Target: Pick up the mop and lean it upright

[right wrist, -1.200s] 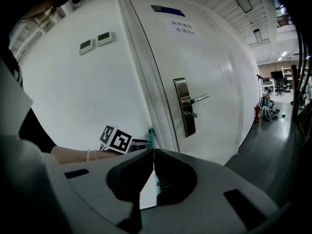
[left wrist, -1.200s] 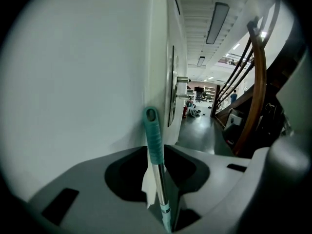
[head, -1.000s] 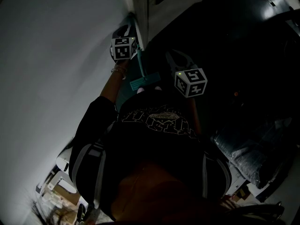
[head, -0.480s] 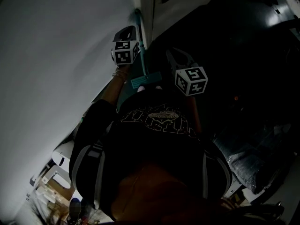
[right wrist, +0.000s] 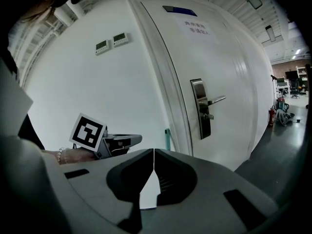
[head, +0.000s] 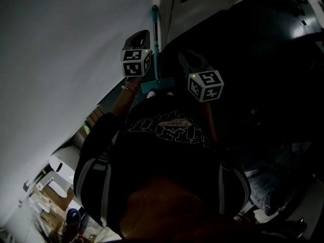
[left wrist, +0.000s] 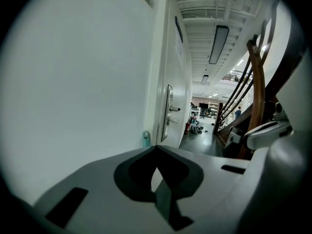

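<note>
closest to the person, the right gripper (right wrist: 154,151) has its jaws together with nothing in them. it hangs at about 3 o'clock of the mop head (head: 157,86). the left gripper (left wrist: 156,147) is at 9 o'clock of the teal handle (head: 157,54), just beside it. its jaws have just been closing and now they meet, and nothing is between them. so i judge that no gripper holds the mop (right wrist: 167,139) now. in the head view the handle runs toward 12 o'clock, straighter than one second ago. its top seems to rest on the wall (head: 61,59), just beside the frame of the door (right wrist: 219,72). farther, past the door, a long hall (left wrist: 204,126) is seen. it seems the leaning is done; what remains is only to see that the mop stays standing.
</note>
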A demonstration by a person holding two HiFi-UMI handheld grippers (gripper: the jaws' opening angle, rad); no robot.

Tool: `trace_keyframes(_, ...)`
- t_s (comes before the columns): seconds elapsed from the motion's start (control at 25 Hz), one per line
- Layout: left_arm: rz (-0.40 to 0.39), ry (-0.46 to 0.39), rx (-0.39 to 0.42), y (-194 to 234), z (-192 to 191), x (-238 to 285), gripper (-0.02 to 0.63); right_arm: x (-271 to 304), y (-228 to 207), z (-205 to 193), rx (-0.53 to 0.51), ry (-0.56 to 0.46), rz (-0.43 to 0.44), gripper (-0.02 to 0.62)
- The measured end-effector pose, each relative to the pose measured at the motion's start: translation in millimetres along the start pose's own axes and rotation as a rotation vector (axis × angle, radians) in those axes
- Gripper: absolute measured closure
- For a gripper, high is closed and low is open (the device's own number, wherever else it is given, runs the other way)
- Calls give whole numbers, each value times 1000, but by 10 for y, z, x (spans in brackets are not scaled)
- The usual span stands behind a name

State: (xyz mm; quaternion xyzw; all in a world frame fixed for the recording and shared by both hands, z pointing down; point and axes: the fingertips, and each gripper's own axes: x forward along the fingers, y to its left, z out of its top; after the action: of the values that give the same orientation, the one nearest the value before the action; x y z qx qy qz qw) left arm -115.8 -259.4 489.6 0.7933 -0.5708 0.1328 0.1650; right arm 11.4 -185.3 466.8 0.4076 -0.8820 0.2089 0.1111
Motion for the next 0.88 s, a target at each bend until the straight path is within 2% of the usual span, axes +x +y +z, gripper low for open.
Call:
trace_keyframes(0.64,17,-63,-72,-222,-42,-898,560,0,376,-66,-15,3,86,575)
trace_keyframes(0.88,-4,-74,-104,-323,-89,-1163,560,17,513,-44,-34,4,116,575)
